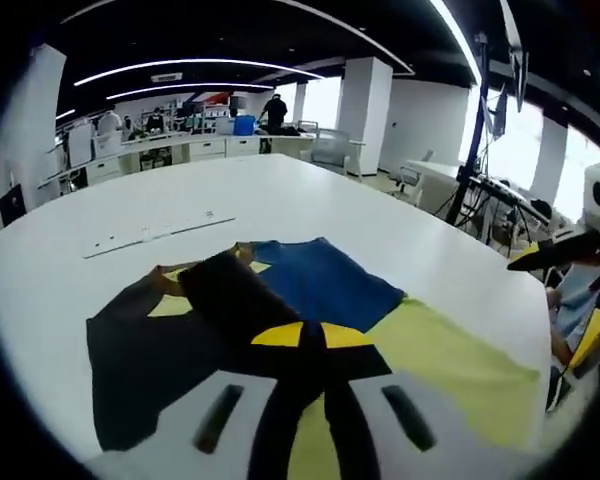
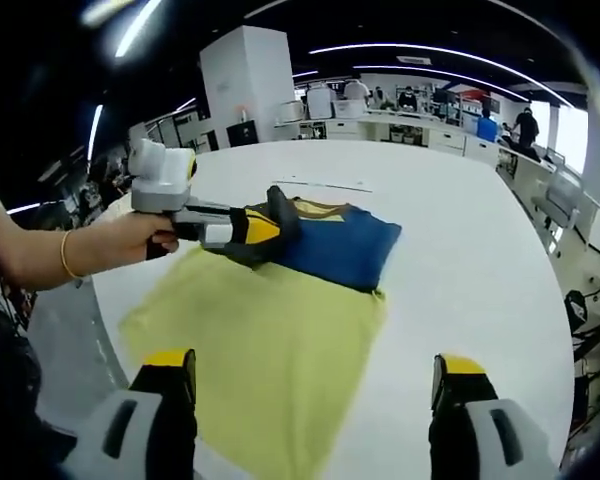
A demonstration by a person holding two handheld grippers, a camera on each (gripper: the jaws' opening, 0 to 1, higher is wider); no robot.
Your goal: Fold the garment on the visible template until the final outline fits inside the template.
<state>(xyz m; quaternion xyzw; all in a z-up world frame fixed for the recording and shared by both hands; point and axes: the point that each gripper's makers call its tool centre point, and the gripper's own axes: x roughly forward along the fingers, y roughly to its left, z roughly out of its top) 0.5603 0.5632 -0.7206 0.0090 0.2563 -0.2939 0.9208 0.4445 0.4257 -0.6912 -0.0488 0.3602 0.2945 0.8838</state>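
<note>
On a large white table in an open-plan office, a yellow-green template sheet lies flat with a garment resting across its far end. The garment's blue body is spread over the far part of the sheet, with a strip of yellow lining showing at its collar edge. In the left gripper view, a black panel of the garment spills off the sheet onto the bare tabletop, while a black fold of cloth rises toward the camera.

The left gripper, held in a person's hand with a thin gold bracelet at the wrist, has its yellow-tipped jaws pressed together on that black fold; seen from the right gripper view, its tips are buried in the dark cloth at the near left edge of the blue section.

The right gripper hangs above the near end of the template sheet, its two yellow-capped jaws spread wide apart with nothing between them.

Faint strips of tape mark the table beyond the garment. Desks, white columns and a few people stand at the back of the room, under long ceiling light strips.
</note>
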